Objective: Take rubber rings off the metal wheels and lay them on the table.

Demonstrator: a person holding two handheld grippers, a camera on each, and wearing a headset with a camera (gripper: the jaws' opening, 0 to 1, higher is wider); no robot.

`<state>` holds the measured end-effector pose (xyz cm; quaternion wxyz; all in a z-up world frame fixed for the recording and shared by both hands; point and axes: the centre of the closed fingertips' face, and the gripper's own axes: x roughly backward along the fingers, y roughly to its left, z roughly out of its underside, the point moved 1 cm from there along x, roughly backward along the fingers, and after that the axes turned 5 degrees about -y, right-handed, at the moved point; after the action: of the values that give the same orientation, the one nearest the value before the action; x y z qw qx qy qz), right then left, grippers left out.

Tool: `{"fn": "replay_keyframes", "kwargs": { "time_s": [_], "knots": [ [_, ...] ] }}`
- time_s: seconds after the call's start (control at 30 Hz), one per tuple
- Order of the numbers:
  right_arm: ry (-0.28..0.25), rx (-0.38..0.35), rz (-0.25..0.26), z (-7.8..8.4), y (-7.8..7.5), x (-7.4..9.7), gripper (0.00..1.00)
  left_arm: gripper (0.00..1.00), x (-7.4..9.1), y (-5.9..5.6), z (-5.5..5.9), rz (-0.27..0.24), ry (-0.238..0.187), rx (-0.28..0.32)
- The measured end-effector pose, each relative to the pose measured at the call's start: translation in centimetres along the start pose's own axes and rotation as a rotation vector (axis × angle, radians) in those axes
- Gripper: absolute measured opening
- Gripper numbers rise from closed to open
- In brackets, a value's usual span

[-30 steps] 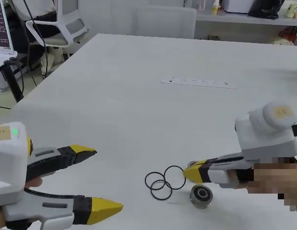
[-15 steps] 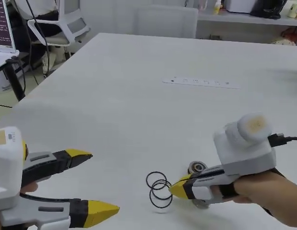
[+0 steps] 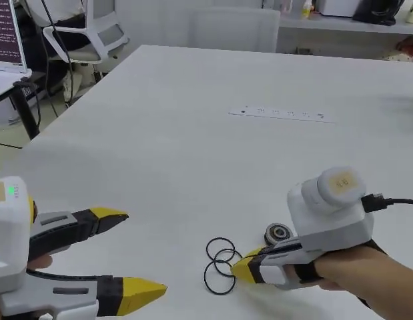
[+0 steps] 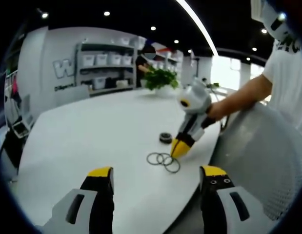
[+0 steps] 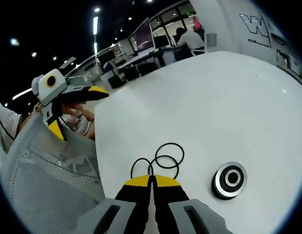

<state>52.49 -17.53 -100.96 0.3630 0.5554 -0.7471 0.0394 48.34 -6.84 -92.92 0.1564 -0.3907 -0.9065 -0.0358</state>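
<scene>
Rings of black rubber, three overlapping, lie on the white table at lower centre of the head view, with the metal wheel just right of them. Right gripper has its jaws pressed together, tips at the rings' edge. At lower left, the left gripper gapes wide, empty.
</scene>
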Motion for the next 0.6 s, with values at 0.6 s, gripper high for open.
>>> {"fn": "replay_keyframes", "kwargs": {
  "time_s": [0.6],
  "knots": [
    [-0.012, 0.026, 0.014, -0.4, -0.8, 0.8, 0.01, 0.73, 0.2, 0.1, -1.1, -0.005, -0.014, -0.022]
  ]
}}
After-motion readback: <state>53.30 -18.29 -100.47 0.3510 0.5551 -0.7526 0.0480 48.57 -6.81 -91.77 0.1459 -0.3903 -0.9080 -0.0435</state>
